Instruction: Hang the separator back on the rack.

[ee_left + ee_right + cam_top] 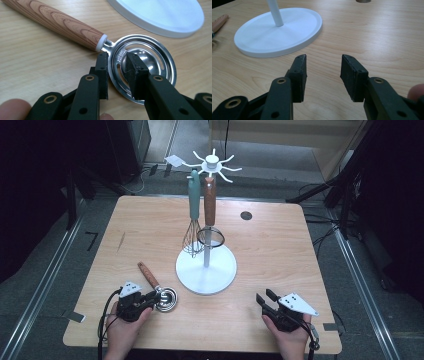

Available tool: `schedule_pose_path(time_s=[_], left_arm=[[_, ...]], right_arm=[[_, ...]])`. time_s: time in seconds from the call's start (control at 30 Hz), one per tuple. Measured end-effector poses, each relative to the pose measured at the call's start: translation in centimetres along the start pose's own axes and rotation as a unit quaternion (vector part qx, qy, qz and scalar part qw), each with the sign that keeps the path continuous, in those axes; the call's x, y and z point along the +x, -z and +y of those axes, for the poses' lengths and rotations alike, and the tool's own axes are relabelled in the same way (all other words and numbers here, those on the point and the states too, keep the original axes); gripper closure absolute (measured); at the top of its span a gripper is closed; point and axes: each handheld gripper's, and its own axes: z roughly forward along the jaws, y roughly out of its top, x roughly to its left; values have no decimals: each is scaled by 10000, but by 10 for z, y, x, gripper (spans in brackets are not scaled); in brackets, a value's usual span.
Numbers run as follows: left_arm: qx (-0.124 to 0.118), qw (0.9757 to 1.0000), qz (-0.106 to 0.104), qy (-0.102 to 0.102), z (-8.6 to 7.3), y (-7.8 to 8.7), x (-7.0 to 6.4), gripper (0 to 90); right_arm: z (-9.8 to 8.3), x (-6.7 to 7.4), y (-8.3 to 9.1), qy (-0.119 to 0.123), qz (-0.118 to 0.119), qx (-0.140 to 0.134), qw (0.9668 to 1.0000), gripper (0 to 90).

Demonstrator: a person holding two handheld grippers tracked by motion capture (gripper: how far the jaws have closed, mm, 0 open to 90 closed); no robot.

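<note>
Near the desk's (pixel 280 240) front-left corner, the left gripper (pixel 117 65) pinches the rim of the steel egg separator (pixel 143 63), whose wooden handle points toward the back-left. The right gripper (pixel 323 75) sits by the front-right edge, jaws spread and empty. The white stand's base (pixel 220 270) rests mid-desk.

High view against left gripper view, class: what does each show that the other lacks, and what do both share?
High view alone: the whisk and the wood-handled utensil hanging on the white rack, and the right gripper. Left gripper view alone: the left gripper shut on the egg separator's steel rim, and the stamped lettering there. Both: the separator's wooden handle, the rack's round base, the table.
</note>
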Motion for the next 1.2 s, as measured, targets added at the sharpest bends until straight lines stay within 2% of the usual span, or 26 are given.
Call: schedule_pose_path(time_s=[0.1, 0.23, 0.33, 0.4, 0.53, 0.6, 0.67, 0.87, 0.97, 1.2], left_arm=[[68, 9999, -63, -58, -2, 0, -9, 729], [158, 9997, -167, -110, -3, 2, -15, 721], [67, 9996, -281, -46, -2, 3, -14, 617], [18, 9995, -327, 39, -1, 5, -10, 590], [-2, 9992, -408, 58, 0, 5, -5, 656], [105, 9988, -471, 20, 0, 3, -5, 701], [186, 9988, -446, -57, -1, 1, -8, 732], [249, 9981, -527, -209, -4, -3, -21, 735], [234, 9980, -535, -243, -6, -4, -28, 732], [125, 9979, -589, -233, -13, -5, -41, 714]], right_arm=[[0, 4, -1, 89, 66, 11, 9999, 577], [0, 7, 0, 62, 110, 4, 9999, 578], [1, 7, 0, 85, 138, -5, 9999, 578], [1, 8, -1, 109, 153, 4, 9998, 578], [1, 11, -3, 159, 202, 18, 9997, 580], [1, 13, -4, 159, 219, 20, 9996, 582], [1, 17, -5, 180, 252, 23, 9995, 584], [2, 28, -6, 257, 385, -16, 9989, 585], [4, 34, -6, 216, 467, -83, 9986, 588], [7, 60, -16, 209, 826, -103, 9963, 598]])
